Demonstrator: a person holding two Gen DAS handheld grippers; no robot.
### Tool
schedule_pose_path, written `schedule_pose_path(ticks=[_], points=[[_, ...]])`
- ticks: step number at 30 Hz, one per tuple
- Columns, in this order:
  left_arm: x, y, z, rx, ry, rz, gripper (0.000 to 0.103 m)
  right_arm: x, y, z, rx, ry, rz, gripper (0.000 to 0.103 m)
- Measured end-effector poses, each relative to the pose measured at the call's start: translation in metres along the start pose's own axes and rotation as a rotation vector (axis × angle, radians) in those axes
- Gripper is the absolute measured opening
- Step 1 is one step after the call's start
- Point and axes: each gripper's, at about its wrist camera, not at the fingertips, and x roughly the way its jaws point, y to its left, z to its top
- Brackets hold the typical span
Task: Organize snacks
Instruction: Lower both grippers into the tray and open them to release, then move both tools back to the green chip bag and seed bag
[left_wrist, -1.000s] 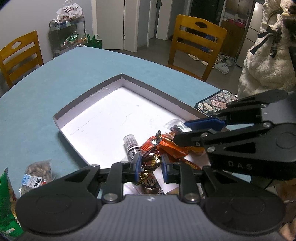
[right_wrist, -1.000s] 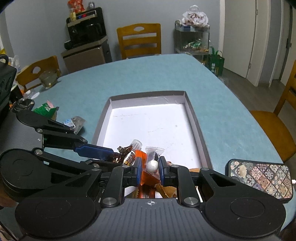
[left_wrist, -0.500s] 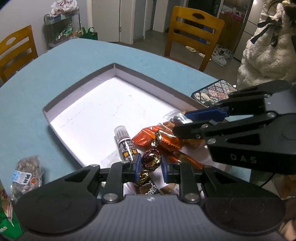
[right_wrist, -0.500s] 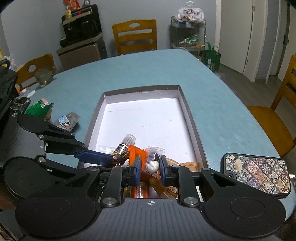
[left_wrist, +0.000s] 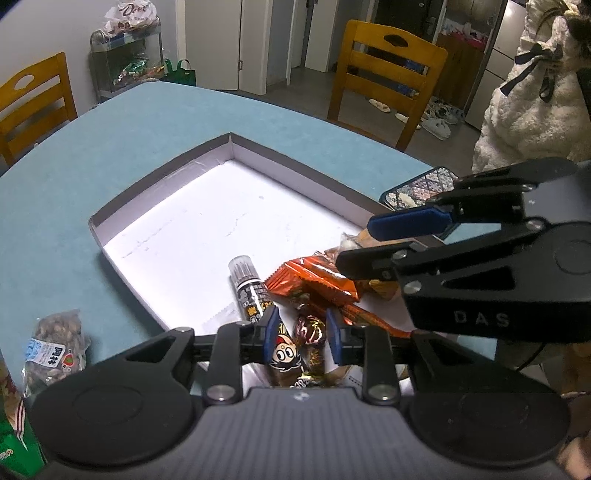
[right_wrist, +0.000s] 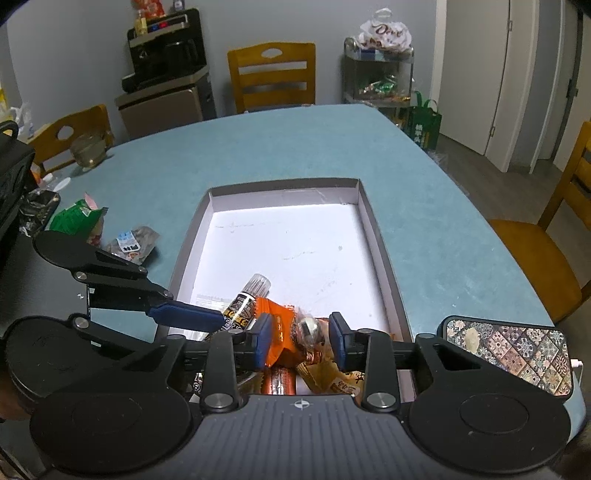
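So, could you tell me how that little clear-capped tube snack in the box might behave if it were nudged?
The clear-capped cylindrical tube snack lies on its side on the white box floor, so it would probably roll. It looks rigid, and likely light.

Matt cardboard tray (right_wrist: 384, 254), glossy foil candy (left_wrist: 309, 330), fuzzy cloth table (right_wrist: 280, 155), wood chairs (right_wrist: 272, 75).

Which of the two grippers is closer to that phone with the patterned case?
The right gripper. The phone lies on the table just outside the box wall, right beside it. The left gripper sits over the snack pile on the box's far side from the phone.
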Motion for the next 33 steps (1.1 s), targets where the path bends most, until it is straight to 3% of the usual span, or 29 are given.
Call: schedule_pose_path(ticks=[11, 25, 29, 33], points=[[-0.014, 0.003, -0.004, -0.006, -0.037, 0.027, 0.026, -0.003, 0.003, 0.003, -0.007, -0.026, 0.014, 0.043], [-0.045, 0.036, -0.02, -0.109, -0.066, 0.145, 0.026, 0.004, 0.031, 0.023, -0.069, -0.061, 0.094, 0.054], [-0.056, 0.044, -0.027, -0.13, -0.071, 0.189, 0.036, 0.008, 0.039, 0.027, -0.087, -0.064, 0.119, 0.057], [-0.069, 0.052, -0.036, -0.161, -0.081, 0.237, 0.037, 0.012, 0.049, 0.033, -0.108, -0.069, 0.144, 0.061]])
